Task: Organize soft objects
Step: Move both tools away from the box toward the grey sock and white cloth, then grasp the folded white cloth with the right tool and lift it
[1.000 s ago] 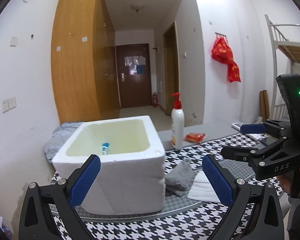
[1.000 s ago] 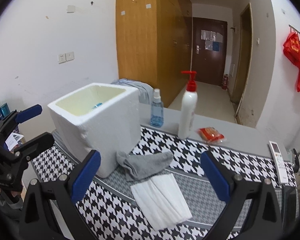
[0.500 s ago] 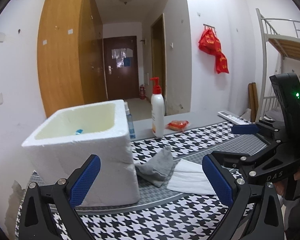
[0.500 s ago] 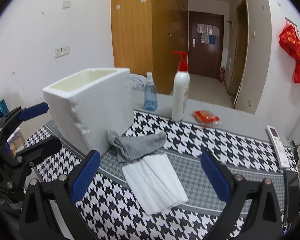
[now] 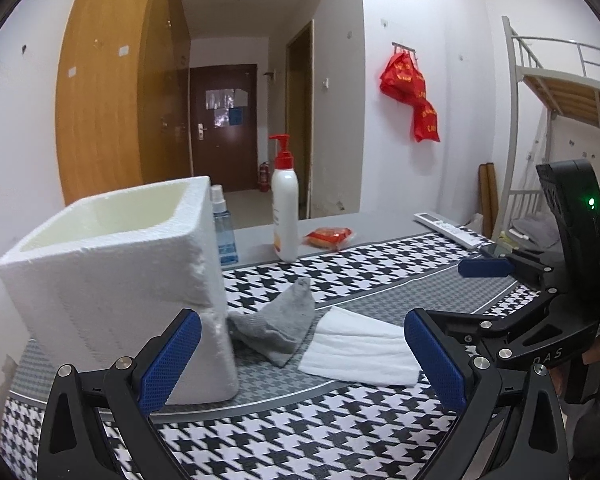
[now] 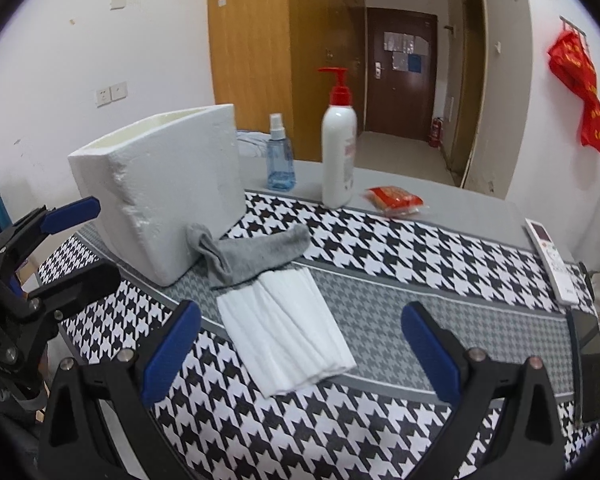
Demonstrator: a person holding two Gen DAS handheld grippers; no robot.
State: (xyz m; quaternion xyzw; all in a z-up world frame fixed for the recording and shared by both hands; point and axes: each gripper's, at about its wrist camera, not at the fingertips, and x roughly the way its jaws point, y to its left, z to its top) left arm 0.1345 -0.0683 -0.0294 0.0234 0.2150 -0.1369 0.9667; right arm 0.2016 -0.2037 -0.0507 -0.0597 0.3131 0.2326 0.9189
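The grey sock (image 6: 256, 256) lies against the foam box (image 6: 160, 188), the white cloth (image 6: 284, 336) just beside it. Both tongs, left (image 5: 300, 360) and right (image 6: 300, 352), gape wide and empty, short of the box.

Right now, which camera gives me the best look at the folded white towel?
The right wrist view: the white towel lies nearly centred ahead, its whole top and pleated folds visible, one end tucked against the grey sock. The left wrist view shows the towel from a low side angle, foreshortened, its far corner hidden behind that gripper's own finger.
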